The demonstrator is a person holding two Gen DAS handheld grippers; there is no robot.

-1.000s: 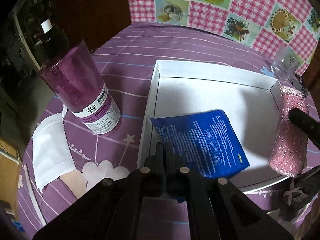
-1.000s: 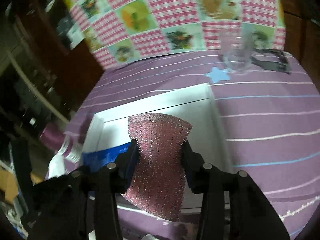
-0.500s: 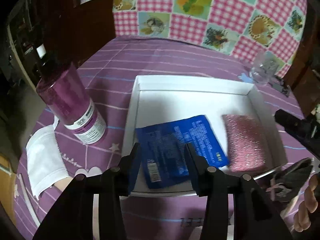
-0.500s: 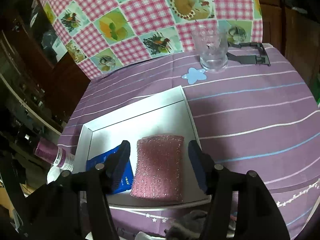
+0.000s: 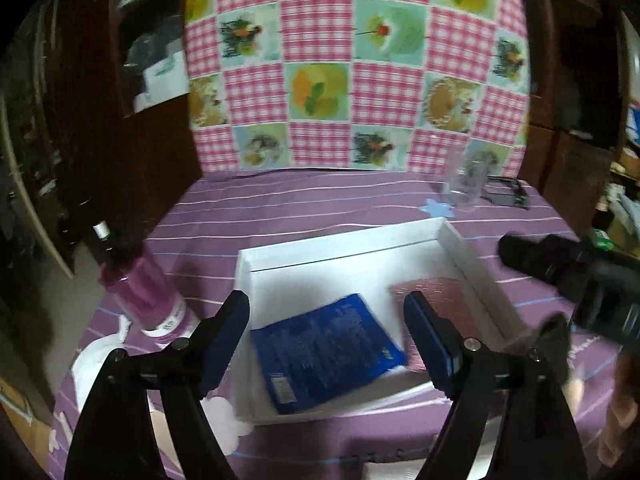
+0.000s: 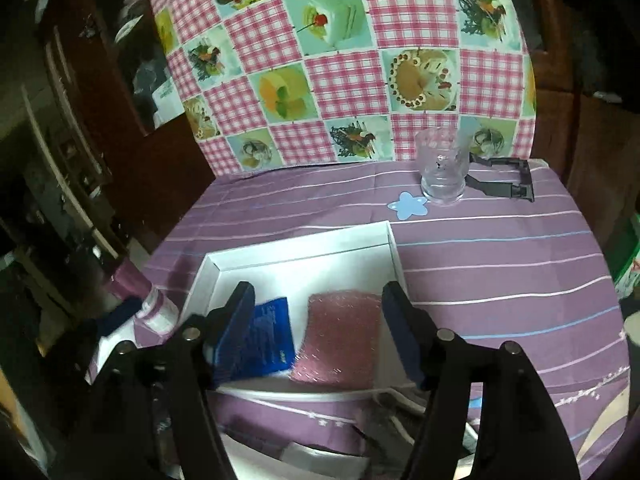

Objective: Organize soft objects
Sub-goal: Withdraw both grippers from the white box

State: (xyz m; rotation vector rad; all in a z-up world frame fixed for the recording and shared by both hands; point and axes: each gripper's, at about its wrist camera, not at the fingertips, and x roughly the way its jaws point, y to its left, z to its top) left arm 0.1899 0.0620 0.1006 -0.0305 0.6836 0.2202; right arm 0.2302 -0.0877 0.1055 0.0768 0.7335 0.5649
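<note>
right wrist: tongs (image 6: 320, 328) agape above tray (image 6: 296, 252)

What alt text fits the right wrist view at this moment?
The open right tongs hover empty over a white tray holding a pink sparkly sponge beside a blue packet on a purple striped tablecloth. A clear glass stands farther back, before a pink checked cloth.

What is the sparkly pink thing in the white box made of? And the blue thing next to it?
The pink pad looks like a soft scouring sponge wrapped in glittery mesh: its surface is rough with tiny shiny specks. The blue packet looks like smooth plastic film, flat, slightly glossy, with white printing. Both lie in the white tray.
</note>
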